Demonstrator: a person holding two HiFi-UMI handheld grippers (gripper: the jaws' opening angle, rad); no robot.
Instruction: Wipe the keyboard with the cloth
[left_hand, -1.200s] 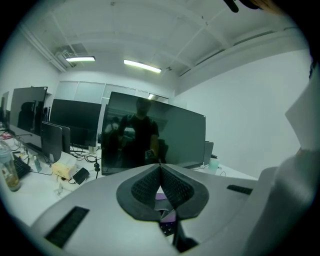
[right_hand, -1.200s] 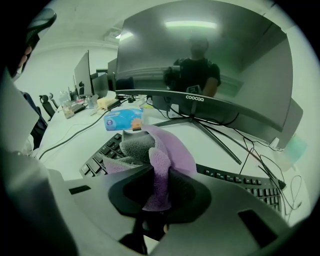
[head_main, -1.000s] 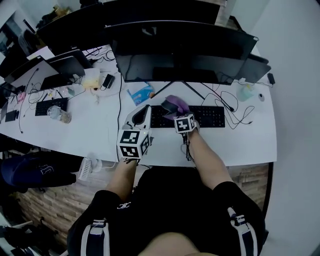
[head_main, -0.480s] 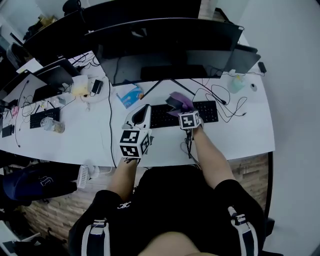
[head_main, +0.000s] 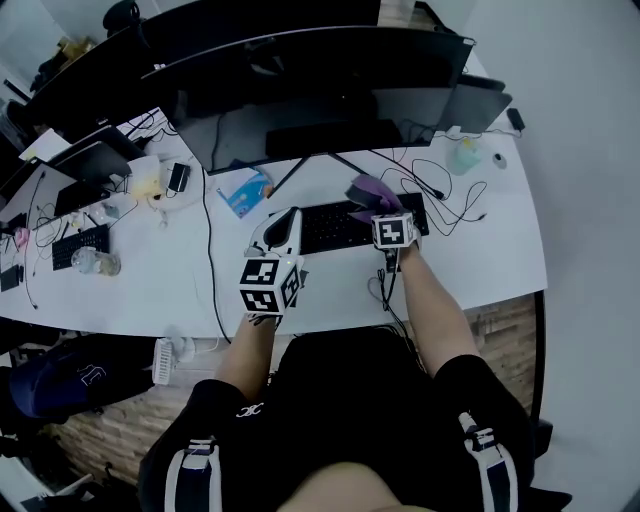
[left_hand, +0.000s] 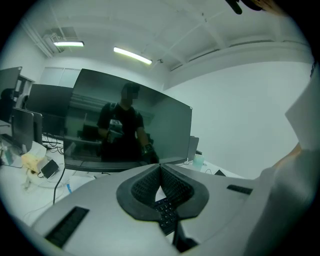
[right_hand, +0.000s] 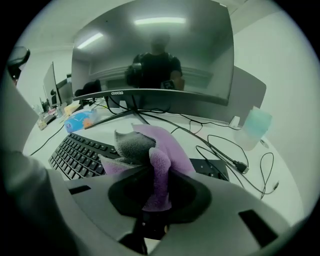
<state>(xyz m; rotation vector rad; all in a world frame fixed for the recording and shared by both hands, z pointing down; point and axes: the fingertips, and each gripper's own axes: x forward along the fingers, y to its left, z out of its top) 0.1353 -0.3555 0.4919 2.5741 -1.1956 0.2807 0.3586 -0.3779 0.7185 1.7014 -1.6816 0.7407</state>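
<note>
Black flat keyboard (head_main: 335, 228) lies on the white desk (head_main: 480, 270), in front of a wide dark monitor (head_main: 320, 110). Purple-and-grey fleecy cloth (right_hand: 150, 145) is over the keyboard's right half, bunched and clamped in the jaws of the right gripper (right_hand: 157, 187) — contact with the keys cannot be confirmed. Left gripper (left_hand: 160, 172) is at the keyboard's left end — jaws pressed together, nothing between them.
</note>
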